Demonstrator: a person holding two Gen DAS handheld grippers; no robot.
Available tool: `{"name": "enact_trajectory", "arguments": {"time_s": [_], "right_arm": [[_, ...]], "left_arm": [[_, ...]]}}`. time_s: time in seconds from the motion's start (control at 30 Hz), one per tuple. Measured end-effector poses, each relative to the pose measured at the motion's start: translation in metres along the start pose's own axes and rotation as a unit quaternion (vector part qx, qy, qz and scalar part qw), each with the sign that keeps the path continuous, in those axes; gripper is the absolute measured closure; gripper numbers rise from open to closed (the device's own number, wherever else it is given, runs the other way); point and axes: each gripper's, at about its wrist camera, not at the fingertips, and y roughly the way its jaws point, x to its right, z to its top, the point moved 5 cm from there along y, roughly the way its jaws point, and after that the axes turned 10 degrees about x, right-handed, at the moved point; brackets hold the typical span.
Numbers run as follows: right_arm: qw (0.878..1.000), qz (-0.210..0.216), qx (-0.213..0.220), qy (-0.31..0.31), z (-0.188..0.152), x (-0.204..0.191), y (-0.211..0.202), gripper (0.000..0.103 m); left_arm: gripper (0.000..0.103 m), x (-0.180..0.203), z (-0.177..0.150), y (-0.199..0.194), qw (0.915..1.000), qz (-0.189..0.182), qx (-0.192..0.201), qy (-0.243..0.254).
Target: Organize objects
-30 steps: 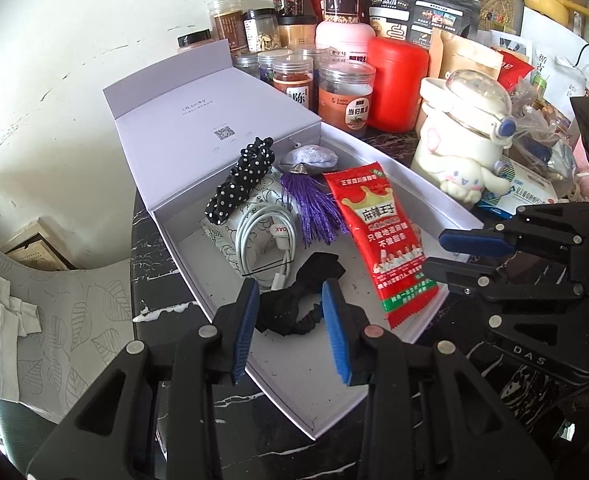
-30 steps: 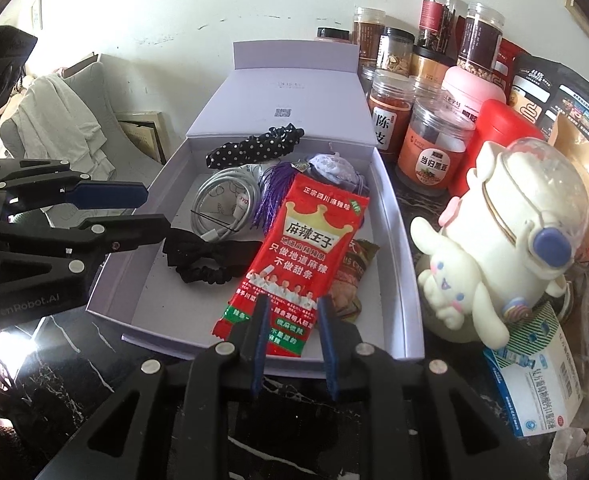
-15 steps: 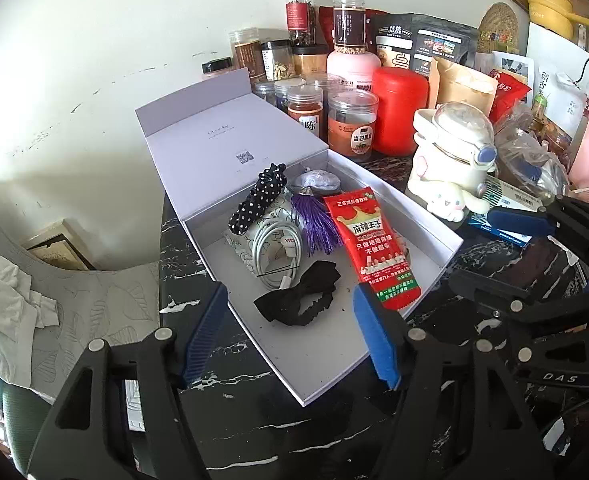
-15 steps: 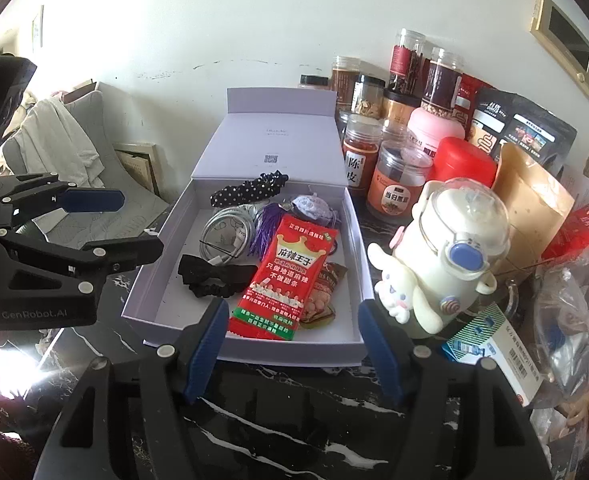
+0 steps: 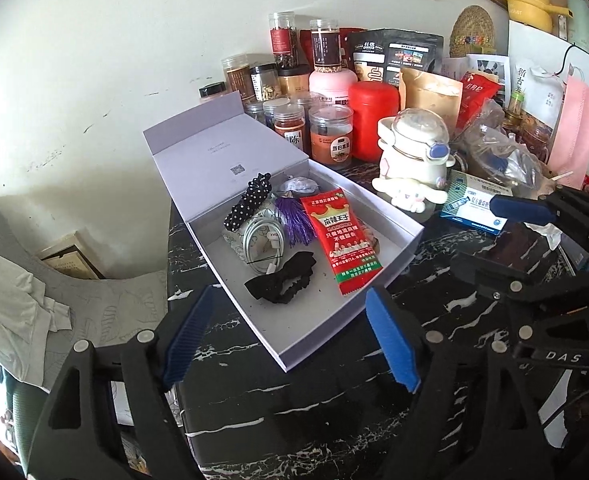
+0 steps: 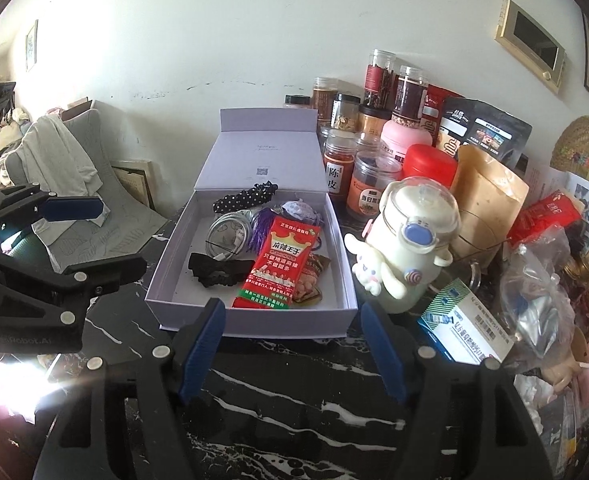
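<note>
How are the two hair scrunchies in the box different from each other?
The dotted scrunchie is black with white dots; the black scrunchie is plain. The dotted one lies at the back, by the lid's hinge; the black one lies nearer the front, beside the red snack packet. Both are ruffled fabric and lie loose in the box.
</note>
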Motion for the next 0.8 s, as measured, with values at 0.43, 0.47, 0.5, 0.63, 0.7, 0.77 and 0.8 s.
{"name": "enact_trajectory", "arguments": {"time_s": [0.43, 0.47, 0.5, 0.63, 0.7, 0.77, 0.8], "right_arm": [[1.000, -0.015, -0.001, -0.001, -0.028, -0.014, -0.050, 0.031], [1.000, -0.016, -0.001, 0.000, -0.031, -0.015, -0.054, 0.031], [1.000, -0.018, -0.001, 0.001, -0.034, -0.016, -0.057, 0.031], [1.000, -0.028, -0.007, 0.011, -0.046, -0.016, -0.067, 0.031], [0.999, -0.031, -0.009, 0.015, -0.052, -0.015, -0.071, 0.031], [0.999, -0.033, -0.011, 0.021, -0.059, -0.015, -0.074, 0.031], [0.999, -0.034, -0.012, 0.023, -0.062, -0.015, -0.075, 0.031]], "left_arm": [[0.021, 0.025, -0.032, -0.049, 0.9998, -0.017, 0.000, 0.003], [0.020, 0.026, -0.035, -0.052, 0.9999, -0.017, -0.001, 0.003], [0.019, 0.027, -0.038, -0.055, 0.9999, -0.015, -0.002, 0.004], [0.018, 0.031, -0.049, -0.066, 0.9999, -0.011, -0.002, 0.004], [0.018, 0.033, -0.054, -0.071, 0.9999, -0.015, 0.000, 0.003], [0.018, 0.036, -0.060, -0.074, 0.9998, -0.020, -0.001, 0.001], [0.018, 0.037, -0.063, -0.075, 0.9997, -0.023, -0.002, 0.000]]}}
